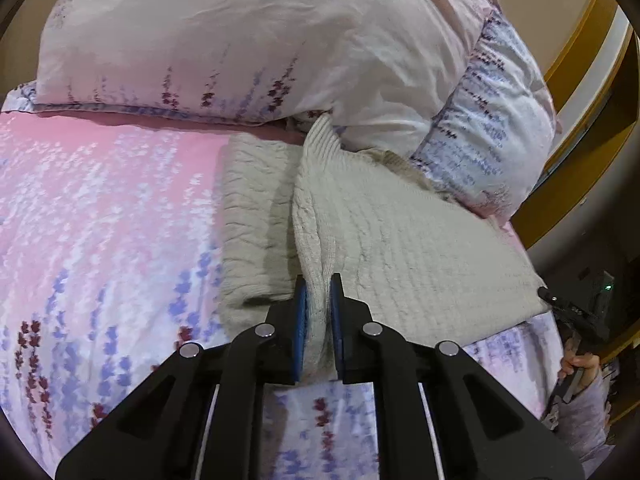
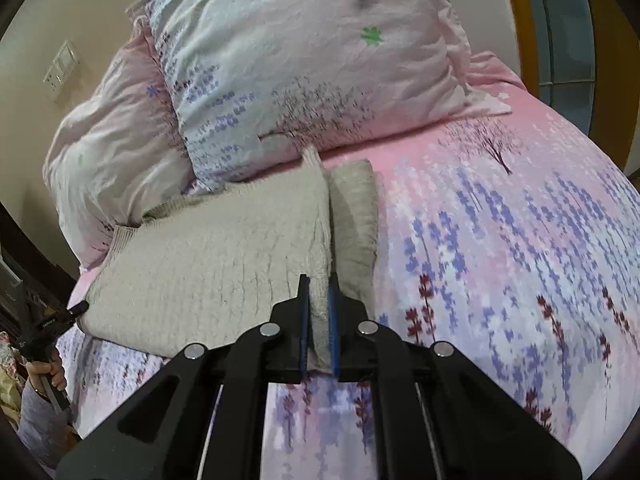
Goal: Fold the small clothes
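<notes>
Left wrist view: the left gripper point(image 1: 319, 328) pinches a raised fold of the cream knit sweater point(image 1: 400, 232), whose ridge runs toward 12 o'clock; its body spreads to 2 o'clock over the floral bedsheet point(image 1: 100, 208).

Right wrist view: the right gripper point(image 2: 319, 328) pinches an edge too, the sweater lying toward 10 o'clock below the pillow point(image 2: 300, 60).

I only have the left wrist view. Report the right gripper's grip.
Observer: The right gripper is shut on a raised fold of the sweater.
Operator: Give me a landmark on the sheet.
Observer: A tree print on the sheet, near the pillow.
Operator: Name something behind that pillow.
Observer: A switch plate on the wall.
</notes>
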A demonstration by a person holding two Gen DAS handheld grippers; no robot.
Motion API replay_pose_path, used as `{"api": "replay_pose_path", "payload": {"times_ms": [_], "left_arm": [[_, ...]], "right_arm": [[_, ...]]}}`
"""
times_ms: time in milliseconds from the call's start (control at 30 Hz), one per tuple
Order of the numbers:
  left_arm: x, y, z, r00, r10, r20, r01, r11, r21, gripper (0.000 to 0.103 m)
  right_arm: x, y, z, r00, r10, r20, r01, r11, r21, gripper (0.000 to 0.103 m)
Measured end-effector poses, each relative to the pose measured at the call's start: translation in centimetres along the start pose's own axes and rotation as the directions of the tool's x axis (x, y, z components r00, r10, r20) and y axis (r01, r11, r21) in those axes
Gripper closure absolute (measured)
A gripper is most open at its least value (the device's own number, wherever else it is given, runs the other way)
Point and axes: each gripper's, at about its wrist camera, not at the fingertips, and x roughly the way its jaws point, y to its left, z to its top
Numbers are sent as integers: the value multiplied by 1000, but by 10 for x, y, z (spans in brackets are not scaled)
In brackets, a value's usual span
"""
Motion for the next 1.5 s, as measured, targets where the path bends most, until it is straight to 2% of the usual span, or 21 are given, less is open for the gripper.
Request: {"api": "replay_pose_path", "payload": {"times_ms": [133, 200, 233, 300, 333, 367, 400, 433, 500, 567, 633, 767, 800, 867, 933, 1000, 1067, 1133, 1200, 1333, 1500], "left_arm": [[17, 1, 0, 999, 29, -38, -29, 1000, 1, 91], [15, -3, 2, 999, 34, -40, -34, 999, 12, 84], [12, -4, 3, 998, 41, -38, -40, 999, 16, 79], [4, -7, 6, 997, 71, -13, -71, 997, 21, 69], [-2, -9, 8, 996, 89, 11, -89, 996, 25, 57], [-5, -12, 10, 994, 107, 35, -108, 994, 30, 45], [-10, -18, 12, 989, 127, 71, -130, 991, 42, 41], [-13, -26, 14, 986, 127, 105, -134, 989, 68, 40], [-11, -41, 17, 989, 95, 112, -106, 989, 104, 38], [1, -58, 19, 995, 62, 82, -73, 987, 141, 38], [17, -73, 18, 997, 64, 48, -72, 981, 182, 37], [47, -77, 13, 993, 109, -36, -101, 978, 183, 35], [52, -76, 12, 991, 122, -46, -112, 978, 177, 35], [53, -76, 9, 991, 131, -31, -123, 974, 190, 32], [50, -76, 11, 993, 114, -36, -107, 979, 174, 32], [41, -67, 15, 998, 57, -35, -52, 991, 122, 32], [24, -52, 22, 1000, 11, 6, -11, 999, 50, 30], [8, -32, 29, 998, 7, 56, -6, 1000, -9, 26], [-1, -14, 35, 997, 33, 76, -28, 997, -71, 25], [-1, 23, 44, 999, 15, 33, -9, 981, -196, 23], [20, 33, 47, 998, -38, -45, 26, 968, -249, 23]], "right_arm": [[20, -4, -12, 995, -72, -73, 73, 997, 10, 94], [20, 1, -13, 993, -92, -72, 92, 996, -4, 90], [18, 4, -11, 991, -111, -70, 111, 994, -14, 86], [8, 10, -7, 988, -153, -31, 152, 988, -25, 72], [4, 13, -5, 987, -162, -5, 162, 986, -32, 66], [-4, 21, -3, 985, -168, 48, 170, 984, -58, 66], [-6, 28, -2, 985, -159, 71, 165, 983, -83, 66], [-6, 40, -1, 987, -136, 79, 146, 982, -124, 65], [4, 58, 0, 992, -108, 59, 117, 976, -183, 65], [18, 72, -2, 994, -105, 32, 110, 967, -231, 64], [30, 84, -3, 995, -103, 8, 102, 960, -260, 57], [55, 95, -14, 982, -179, -66, 149, 935, -321, 42], [63, 94, -20, 974, -209, -91, 166, 925, -342, 40], [61, 94, -22, 975, -211, -72, 172, 917, -360, 39], [61, 95, -20, 974, -211, -85, 169, 922, -348, 39], [57, 97, -12, 979, -189, -74, 156, 934, -321, 39], [55, 100, -5, 989, -133, -59, 111, 950, -292, 31], [57, 106, 3, 994, -94, -50, 77, 960, -268, 23], [64, 119, 10, 994, -95, -50, 78, 959, -273, 22], [82, 143, 16, 994, -103, -30, 89, 947, -308, 22], [110, 162, 12, 984, -172, -44, 146, 923, -355, 22]]}}
